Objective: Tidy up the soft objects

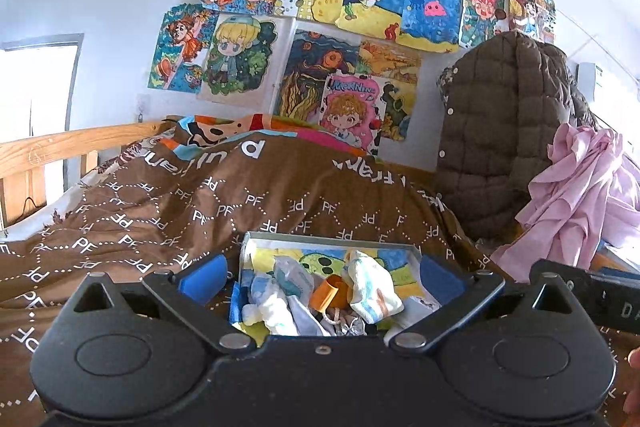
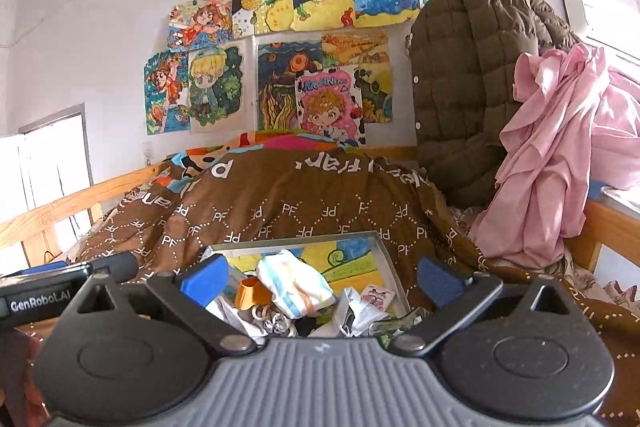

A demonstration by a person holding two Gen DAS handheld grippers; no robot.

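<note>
A shallow metal-rimmed box [image 1: 320, 238] [image 2: 296, 242] with a drawing on its bottom lies on the brown quilt. Inside it are soft bits: a white striped sock bundle [image 1: 374, 287] [image 2: 296, 285], pale blue and white cloths [image 1: 276, 301], an orange cup-like piece [image 1: 330, 293] [image 2: 252, 291] and small packets [image 2: 378, 295]. My left gripper [image 1: 320, 277] stands open just in front of the box, its blue pads [image 1: 204, 277] wide apart with nothing gripped. My right gripper [image 2: 322, 277] is open the same way, pads [image 2: 440, 281] on either side of the box's near part.
The brown "PF" quilt [image 1: 200, 211] covers the bed, with a wooden rail [image 1: 60, 147] at left. A dark padded coat [image 1: 500, 127] and pink cloth [image 1: 580, 187] hang at right. Drawings [image 1: 320, 27] cover the wall. The other gripper's body shows at each view's edge [image 2: 48, 287].
</note>
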